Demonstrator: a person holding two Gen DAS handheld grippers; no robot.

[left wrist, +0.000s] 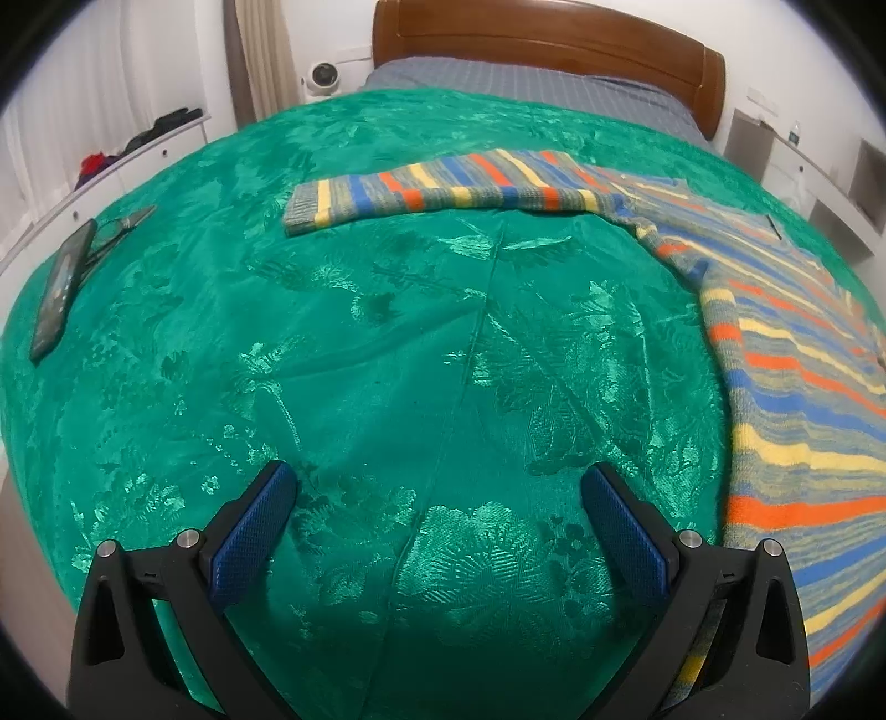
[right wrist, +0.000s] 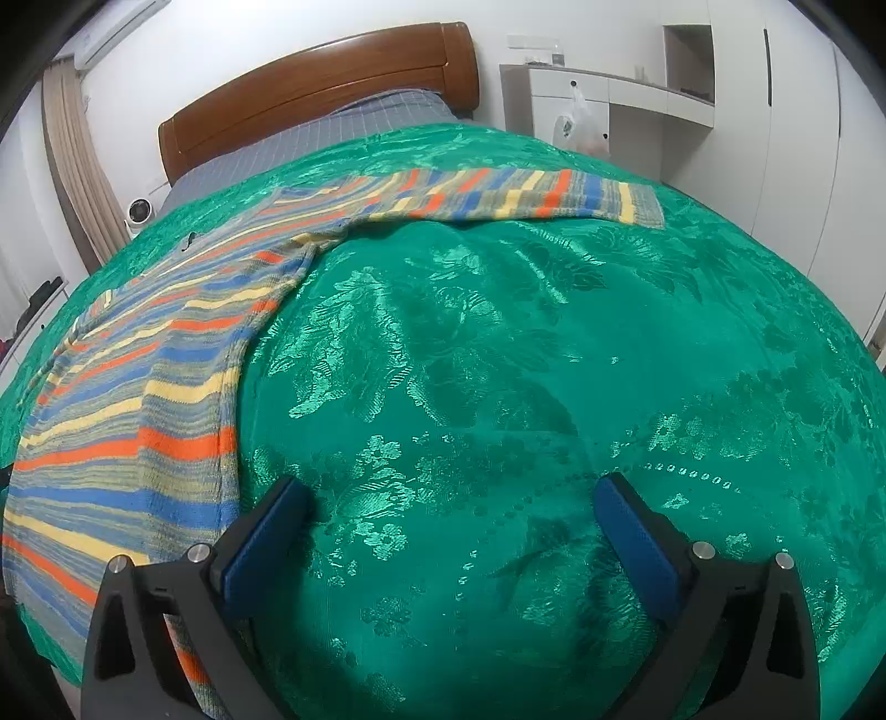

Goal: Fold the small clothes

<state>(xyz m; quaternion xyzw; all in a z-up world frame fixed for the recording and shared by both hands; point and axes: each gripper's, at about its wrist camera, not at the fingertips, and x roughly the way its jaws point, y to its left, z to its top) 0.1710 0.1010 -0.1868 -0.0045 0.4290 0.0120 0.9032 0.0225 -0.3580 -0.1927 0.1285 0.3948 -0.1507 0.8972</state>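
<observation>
A striped knit sweater [left wrist: 797, 354] in blue, orange, yellow and grey lies spread flat on a green bedspread [left wrist: 387, 332]. One sleeve [left wrist: 443, 194] stretches out to the left in the left wrist view, the other sleeve [right wrist: 498, 196] to the right in the right wrist view. My left gripper [left wrist: 437, 487] is open over bare bedspread, left of the sweater's body. The right gripper [right wrist: 451, 498] is open too, just right of the sweater [right wrist: 144, 387], with only green bedspread [right wrist: 526, 343] between its blue pads.
A dark phone [left wrist: 61, 288] and a cable lie on the bedspread's left edge. A wooden headboard [left wrist: 548, 44] and grey sheet are at the far end. White cabinets [right wrist: 637, 111] with a hanging plastic bag [right wrist: 581, 127] stand on the right, a small white fan [left wrist: 323, 77] on the left.
</observation>
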